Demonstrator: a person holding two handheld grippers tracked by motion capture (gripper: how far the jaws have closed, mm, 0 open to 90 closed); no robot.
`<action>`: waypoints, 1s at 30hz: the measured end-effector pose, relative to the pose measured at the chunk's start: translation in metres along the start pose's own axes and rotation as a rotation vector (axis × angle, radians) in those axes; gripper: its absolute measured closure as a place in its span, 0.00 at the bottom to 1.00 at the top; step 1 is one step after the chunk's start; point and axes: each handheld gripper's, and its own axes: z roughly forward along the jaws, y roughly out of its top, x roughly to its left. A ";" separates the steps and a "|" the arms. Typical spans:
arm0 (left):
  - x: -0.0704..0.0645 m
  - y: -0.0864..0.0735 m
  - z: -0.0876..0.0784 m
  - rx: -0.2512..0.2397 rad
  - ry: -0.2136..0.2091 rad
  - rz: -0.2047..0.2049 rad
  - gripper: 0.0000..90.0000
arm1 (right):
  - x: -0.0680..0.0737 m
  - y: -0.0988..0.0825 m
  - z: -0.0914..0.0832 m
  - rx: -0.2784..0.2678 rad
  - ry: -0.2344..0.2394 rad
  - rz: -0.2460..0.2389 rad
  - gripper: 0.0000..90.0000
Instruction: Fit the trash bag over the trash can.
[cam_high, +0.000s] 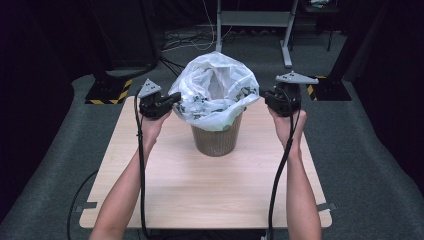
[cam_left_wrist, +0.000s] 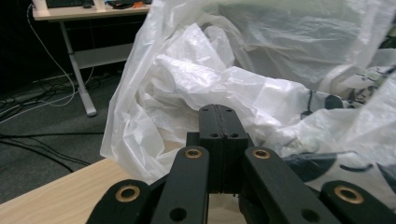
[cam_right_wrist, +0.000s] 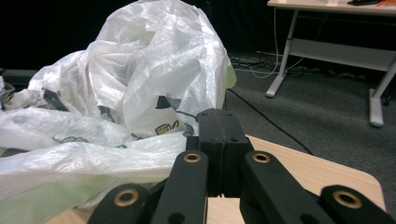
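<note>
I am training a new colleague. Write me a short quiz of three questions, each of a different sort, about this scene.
1. True or false: the plastic bag lies flat on the table.
2. Which object stands under the bag? A) a glass jar B) a small bin C) a cardboard box
3. Fill in: the left tool and the right tool are at opposite ___ of the bag.

Key:
1. False; it drapes over the bin's rim.
2. B
3. sides
</note>
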 end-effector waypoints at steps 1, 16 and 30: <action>0.001 0.001 0.001 0.000 0.005 0.002 1.00 | 0.002 -0.001 -0.004 -0.005 -0.005 -0.006 1.00; 0.012 0.000 0.015 0.034 0.032 -0.025 1.00 | 0.002 -0.023 0.004 0.056 0.007 -0.013 1.00; 0.006 0.000 -0.011 -0.037 0.016 -0.083 0.61 | 0.001 0.002 0.007 0.002 0.119 0.026 0.61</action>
